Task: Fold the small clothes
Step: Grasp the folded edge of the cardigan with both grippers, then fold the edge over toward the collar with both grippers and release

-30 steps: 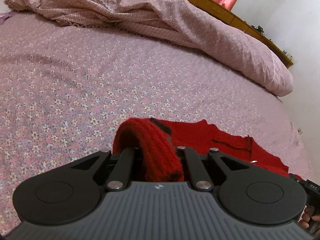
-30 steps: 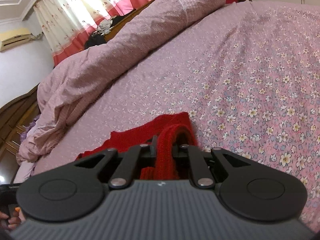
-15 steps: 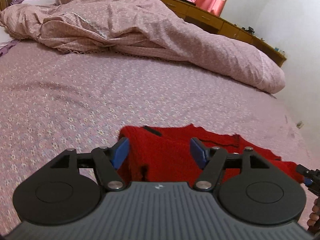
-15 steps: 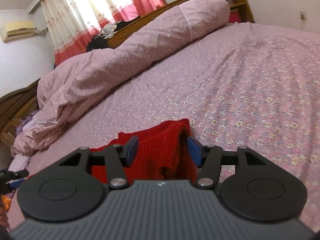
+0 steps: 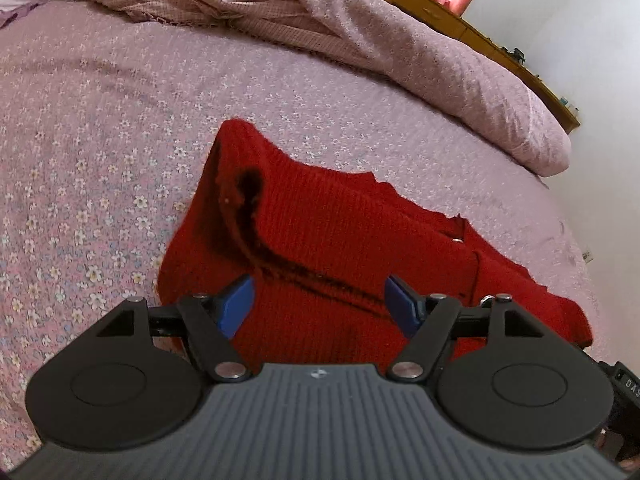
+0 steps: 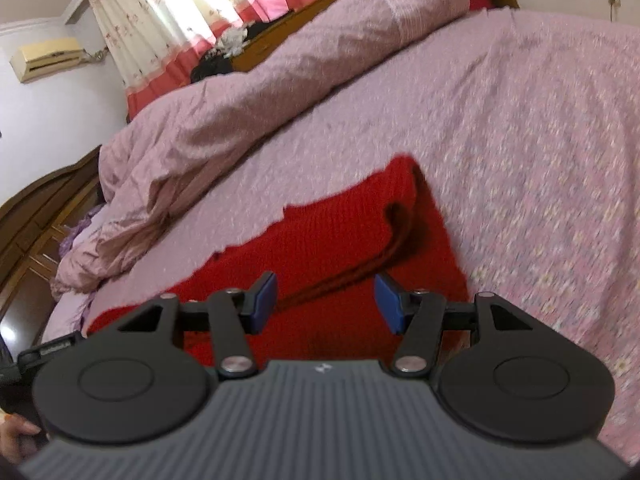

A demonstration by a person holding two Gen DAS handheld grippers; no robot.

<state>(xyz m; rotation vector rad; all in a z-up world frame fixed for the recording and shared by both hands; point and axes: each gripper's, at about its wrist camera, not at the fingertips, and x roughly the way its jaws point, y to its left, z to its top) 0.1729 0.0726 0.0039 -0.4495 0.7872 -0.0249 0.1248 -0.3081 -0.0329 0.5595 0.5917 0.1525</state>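
Note:
A small red knit garment (image 5: 340,232) lies folded over on the pink flowered bedsheet (image 5: 100,140). Its upper layer rests on the lower one with a rolled fold line across it. My left gripper (image 5: 320,306) is open and empty, its blue pads just above the garment's near edge. In the right wrist view the same garment (image 6: 340,236) lies in front of my right gripper (image 6: 326,300), which is also open and empty, hovering over the near part of the cloth.
A rumpled pink quilt (image 5: 360,28) lies along the far side of the bed, also seen in the right wrist view (image 6: 260,96). A wooden headboard (image 5: 480,36) and curtains (image 6: 192,20) stand behind. The bed edge drops off at right (image 5: 576,232).
Both grippers were shut on the red garment's edges a second ago. They opened, let it go and drew back and up; the garment now lies folded on the sheet.

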